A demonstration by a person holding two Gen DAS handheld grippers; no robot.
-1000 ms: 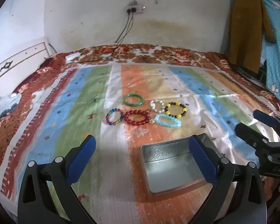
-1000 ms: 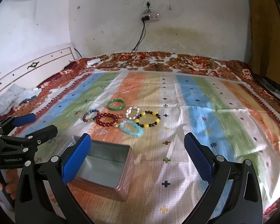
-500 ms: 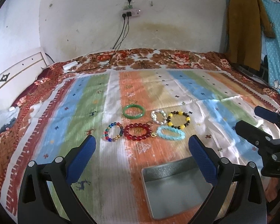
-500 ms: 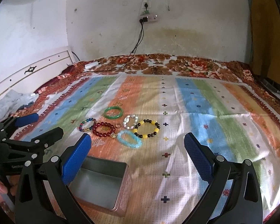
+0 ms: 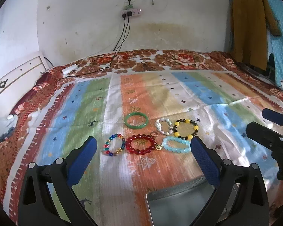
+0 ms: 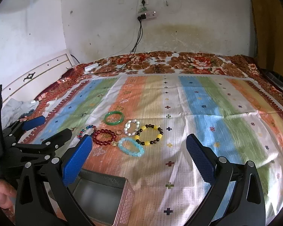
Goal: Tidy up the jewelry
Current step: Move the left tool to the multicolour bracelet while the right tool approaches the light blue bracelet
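1. Left wrist view: my left gripper (image 5: 142,157) hangs wide open and empty above the striped bedspread (image 5: 81,116). The jewelry sits in a tight cluster right ahead: green bangle (image 5: 136,121) at the back, multicolor bracelet (image 5: 114,144), red bead bracelet (image 5: 141,144) and light blue bracelet (image 5: 176,144) in the near row, with the white bracelet (image 5: 163,126) and yellow-black bracelet (image 5: 186,129) behind. The metal tin (image 5: 181,205) is below the fingers, empty as far as I can see.

2. Same view, tip for the pick: I'd go for an outer piece first, probably the multicolor one. The red and blue ones nearly touch, so coming down between them risks dragging both.

3. Right wrist view: my right gripper (image 6: 139,155) is also spread wide, holding nothing. The light blue bracelet (image 6: 131,146) lies closest to it, just beside the yellow-black bracelet (image 6: 149,134).

4. Same view: the tin (image 6: 101,195) is down-left of the fingers, well placed for a short drop. I'd pinch one side of the loop, not span it, since beads roll.
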